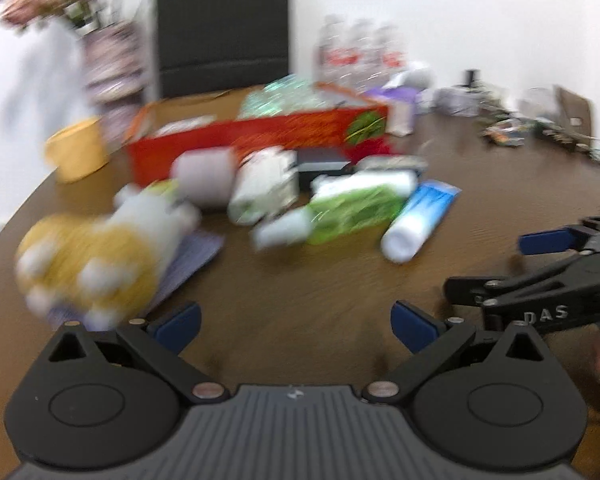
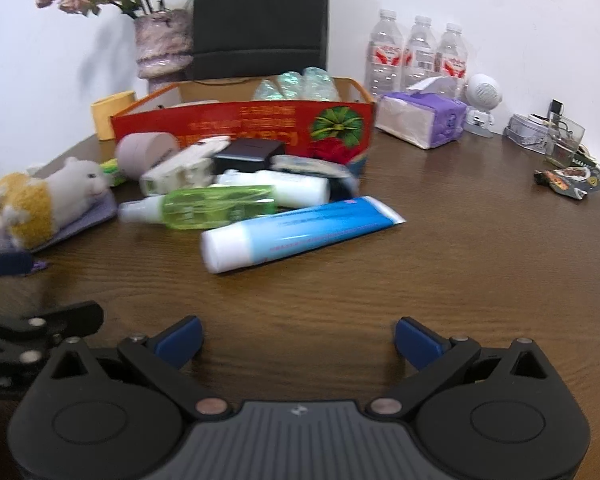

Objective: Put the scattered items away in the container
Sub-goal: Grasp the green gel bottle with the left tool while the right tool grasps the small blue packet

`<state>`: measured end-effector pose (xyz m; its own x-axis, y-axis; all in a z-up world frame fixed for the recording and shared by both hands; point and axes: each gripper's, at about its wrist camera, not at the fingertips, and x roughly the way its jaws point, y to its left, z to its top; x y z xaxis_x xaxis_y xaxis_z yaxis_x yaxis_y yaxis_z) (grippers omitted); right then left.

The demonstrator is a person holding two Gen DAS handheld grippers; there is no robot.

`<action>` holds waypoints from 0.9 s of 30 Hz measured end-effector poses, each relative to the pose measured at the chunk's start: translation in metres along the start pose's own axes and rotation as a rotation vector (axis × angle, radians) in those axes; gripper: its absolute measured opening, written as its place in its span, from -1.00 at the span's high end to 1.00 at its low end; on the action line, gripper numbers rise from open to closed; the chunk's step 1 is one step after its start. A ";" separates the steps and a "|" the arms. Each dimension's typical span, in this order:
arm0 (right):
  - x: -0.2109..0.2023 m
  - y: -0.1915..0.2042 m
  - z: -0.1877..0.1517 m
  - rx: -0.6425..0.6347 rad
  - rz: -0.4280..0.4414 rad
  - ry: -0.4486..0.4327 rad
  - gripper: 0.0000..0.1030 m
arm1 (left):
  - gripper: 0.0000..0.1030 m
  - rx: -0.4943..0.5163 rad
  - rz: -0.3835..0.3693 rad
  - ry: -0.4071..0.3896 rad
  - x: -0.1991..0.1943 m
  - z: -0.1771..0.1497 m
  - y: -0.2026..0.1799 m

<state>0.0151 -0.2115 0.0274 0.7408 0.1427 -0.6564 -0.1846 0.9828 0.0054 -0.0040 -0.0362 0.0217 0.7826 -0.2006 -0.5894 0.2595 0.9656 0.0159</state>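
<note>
Spread, empty right gripper (image 2: 298, 342) faces the blue-and-white plastic tube (image 2: 296, 230), lying crosswise just ahead; the open left gripper (image 1: 296, 326) hangs farther off, before the red cardboard container (image 2: 260, 126)

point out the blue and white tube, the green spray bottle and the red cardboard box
blue and white tube (image 2: 300, 232), right wrist view, middle of its body
green spray bottle (image 2: 216, 206), right wrist view, its green body
red cardboard box (image 2: 260, 122), right wrist view, its front wall
</note>
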 end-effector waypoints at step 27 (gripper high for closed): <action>0.060 -0.051 0.109 -0.048 0.258 0.011 0.95 | 0.17 0.133 -0.127 0.142 0.072 0.041 0.006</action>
<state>0.1395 -0.2407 0.0700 0.6578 0.3868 -0.6463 -0.3973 0.9072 0.1385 0.0776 -0.0514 0.0127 0.6540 -0.2850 -0.7008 0.4305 0.9019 0.0349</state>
